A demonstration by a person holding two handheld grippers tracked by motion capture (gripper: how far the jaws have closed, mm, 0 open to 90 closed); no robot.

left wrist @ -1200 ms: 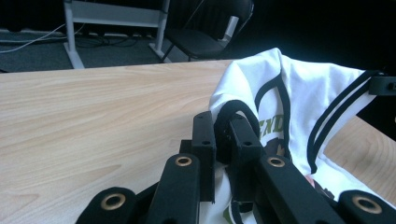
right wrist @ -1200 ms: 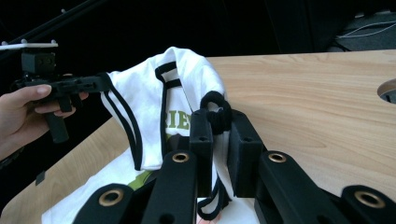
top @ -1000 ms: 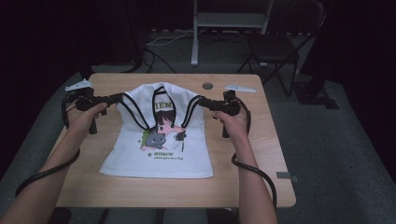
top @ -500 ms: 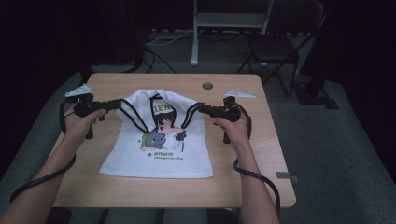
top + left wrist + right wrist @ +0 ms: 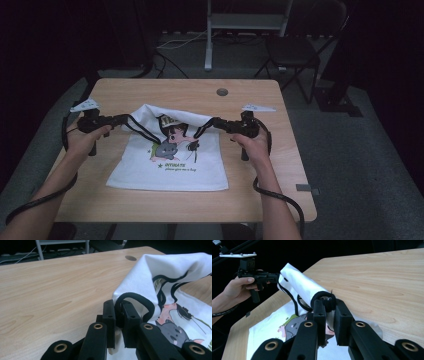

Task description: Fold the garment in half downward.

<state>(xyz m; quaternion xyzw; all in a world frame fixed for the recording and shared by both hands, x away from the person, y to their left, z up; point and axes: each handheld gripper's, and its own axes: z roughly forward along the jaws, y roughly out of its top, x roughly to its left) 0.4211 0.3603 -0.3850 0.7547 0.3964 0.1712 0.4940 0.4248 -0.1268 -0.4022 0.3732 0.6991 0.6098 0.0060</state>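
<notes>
A white T-shirt (image 5: 170,167) with black trim and a cartoon print lies on the wooden table (image 5: 250,95). Its far part is lifted and folded over toward the near side. My left gripper (image 5: 127,119) is shut on the black-edged cloth at the shirt's left; in the left gripper view the jaws (image 5: 119,312) pinch a loop of black trim (image 5: 140,300). My right gripper (image 5: 210,124) is shut on the shirt's right side, where the right gripper view (image 5: 329,307) shows black trim and white cloth bunched between the jaws. The left gripper (image 5: 275,277) also appears there, farther off, held by a hand.
A round cable hole (image 5: 222,92) sits in the table's far middle. Beyond the table stand a metal frame (image 5: 245,20) and a dark chair (image 5: 295,50) on a grey floor. Cables trail from both grippers along the forearms.
Both grippers have come a little nearer to the person and lower, bringing the shirt's lifted top edge with them. The fold now hangs lower over the print.
</notes>
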